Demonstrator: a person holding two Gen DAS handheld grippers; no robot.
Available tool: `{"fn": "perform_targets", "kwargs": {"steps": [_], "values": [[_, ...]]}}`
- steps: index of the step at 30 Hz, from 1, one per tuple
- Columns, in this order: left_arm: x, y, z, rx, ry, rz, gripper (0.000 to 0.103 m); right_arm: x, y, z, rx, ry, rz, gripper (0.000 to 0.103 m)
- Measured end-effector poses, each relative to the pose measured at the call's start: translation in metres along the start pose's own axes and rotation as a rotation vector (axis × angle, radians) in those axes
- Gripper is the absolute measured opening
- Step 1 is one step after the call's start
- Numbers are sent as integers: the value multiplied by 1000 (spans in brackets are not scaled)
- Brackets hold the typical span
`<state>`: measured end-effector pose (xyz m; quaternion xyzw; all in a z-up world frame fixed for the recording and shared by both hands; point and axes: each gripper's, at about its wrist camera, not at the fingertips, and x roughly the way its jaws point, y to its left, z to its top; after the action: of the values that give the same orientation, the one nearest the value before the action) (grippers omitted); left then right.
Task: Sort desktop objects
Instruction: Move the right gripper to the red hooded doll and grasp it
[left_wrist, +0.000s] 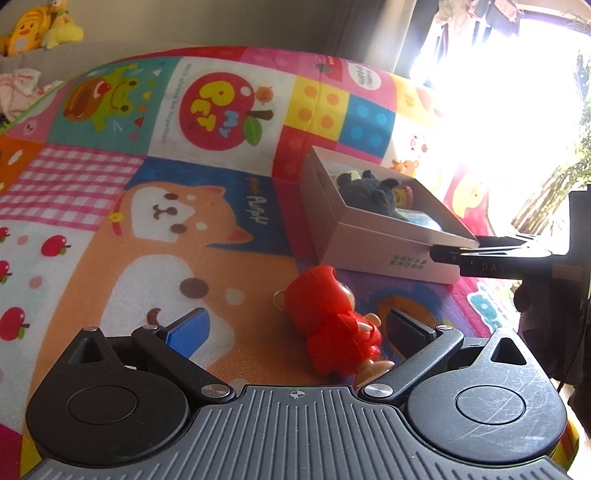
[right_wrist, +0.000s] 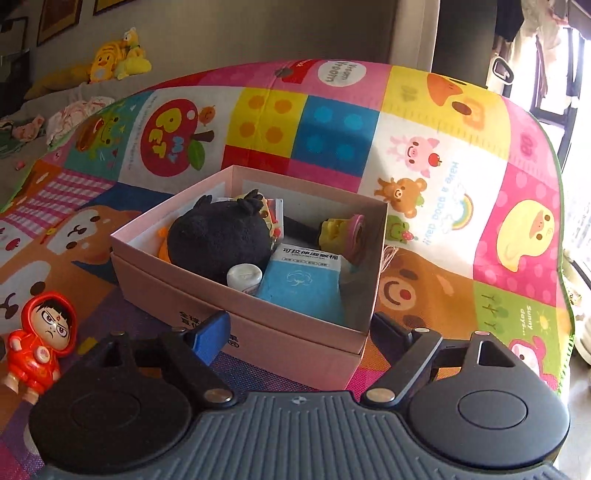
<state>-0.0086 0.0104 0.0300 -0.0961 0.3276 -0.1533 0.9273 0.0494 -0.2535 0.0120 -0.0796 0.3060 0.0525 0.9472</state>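
Left gripper (left_wrist: 295, 328) straddles red figure (left_wrist: 332, 325), untouched.

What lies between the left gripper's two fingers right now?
The red hooded figurine stands between the open left gripper's fingers, nearer the right one, untouched, in the left wrist view.

one box (right_wrist: 258, 325); one red figurine (right_wrist: 38, 347)
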Motion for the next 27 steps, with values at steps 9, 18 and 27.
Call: {"fn": "perform_targets", "kwargs": {"steps": [9, 18, 27], "values": [[14, -7, -4, -15, 43, -36, 103, -32, 11, -23, -12, 16, 41, 93], [41, -55, 1, 34, 101, -252, 103, -62, 8, -63, 16, 83, 36, 102], [29, -77, 1, 103, 37, -287, 103, -62, 24, -80, 25, 137, 89, 103]]}}
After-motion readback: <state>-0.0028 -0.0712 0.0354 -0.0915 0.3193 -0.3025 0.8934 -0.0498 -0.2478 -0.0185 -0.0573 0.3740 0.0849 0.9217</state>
